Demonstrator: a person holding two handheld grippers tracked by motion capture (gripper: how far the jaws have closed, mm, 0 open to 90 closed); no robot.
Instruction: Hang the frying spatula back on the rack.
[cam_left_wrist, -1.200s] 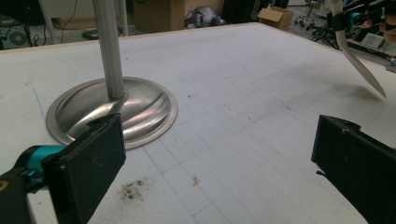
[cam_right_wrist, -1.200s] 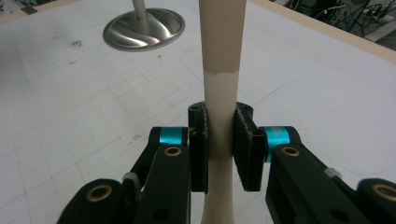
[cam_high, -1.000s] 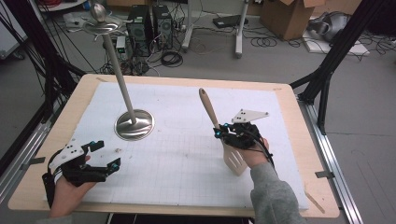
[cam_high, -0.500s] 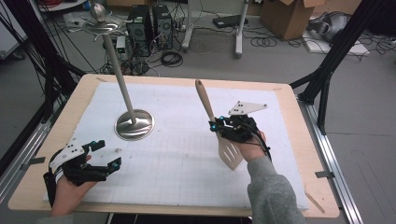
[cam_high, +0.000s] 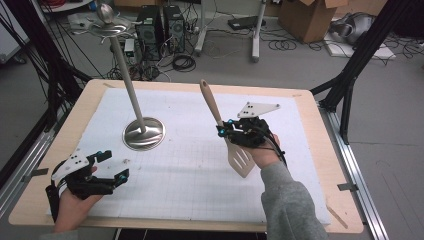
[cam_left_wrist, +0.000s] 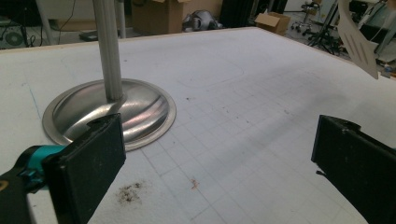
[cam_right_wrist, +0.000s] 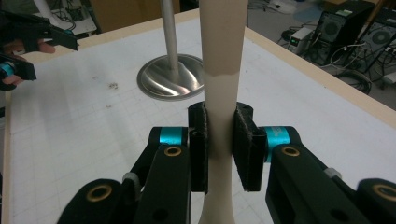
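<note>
My right gripper (cam_right_wrist: 219, 149) is clamped on the spatula (cam_high: 239, 158) handle; my left gripper (cam_left_wrist: 219, 158) rests with jaws apart

Cream slotted spatula (cam_high: 239, 156): matt plastic blade, smooth pale wooden handle. Round silver stand base (cam_high: 144, 133): polished glossy metal. White gridded table cover (cam_high: 190, 170): matt, speckled. Black jaw pads: matt rubber.

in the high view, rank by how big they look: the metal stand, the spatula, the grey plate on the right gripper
1. metal stand, tallest by far, pole plus round base
2. spatula, held in the right gripper, raised nearer the camera, so it may look larger than it is
3. grey plate, smallest
</note>
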